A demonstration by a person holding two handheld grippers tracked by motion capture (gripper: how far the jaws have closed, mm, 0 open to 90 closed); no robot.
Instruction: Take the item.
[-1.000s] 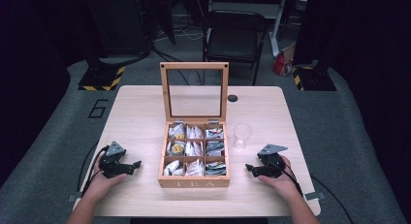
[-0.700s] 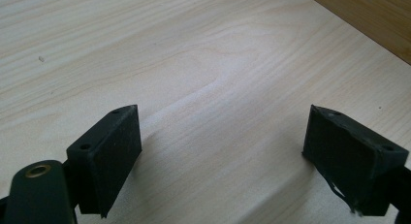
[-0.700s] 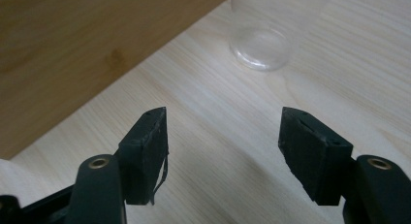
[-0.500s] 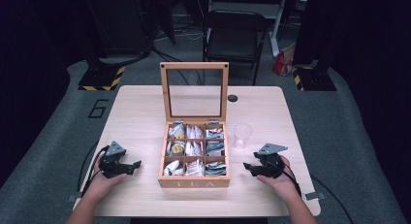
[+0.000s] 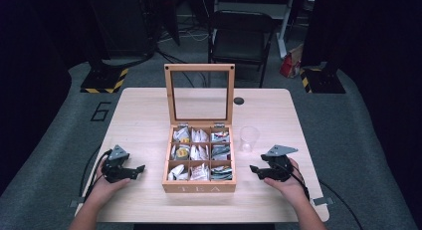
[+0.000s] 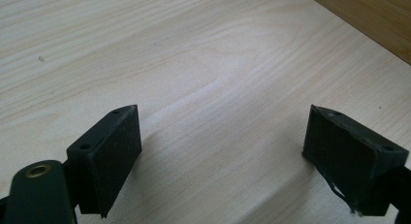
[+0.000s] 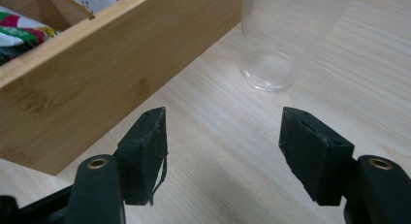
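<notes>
One square wooden tea box (image 5: 199,182) sits at the centre of the high view, its glass-paned lid (image 5: 199,94) standing upright at the back. Inside are nine compartments in three rows of three, each holding paper tea sachets (image 5: 200,153), too small to count. One clear plastic cup (image 5: 249,138), upright and with nothing seen inside, stands just right of the box near its back right corner, apart from the wall.

The right gripper (image 5: 255,169) hovers at the lower right of the high view, pointing towards the box's right wall, its fingers (image 7: 145,153) spread with only bare light wooden bench (image 5: 139,115) between them; they have just been opening a little. The left gripper (image 5: 141,168) rests at the lower left, fingers (image 6: 109,153) spread wide over bare wood, the box's left wall just ahead.

Wide open bench lies on both sides of the box and behind the lid. One black folding chair (image 5: 241,38) stands past the far edge.
</notes>
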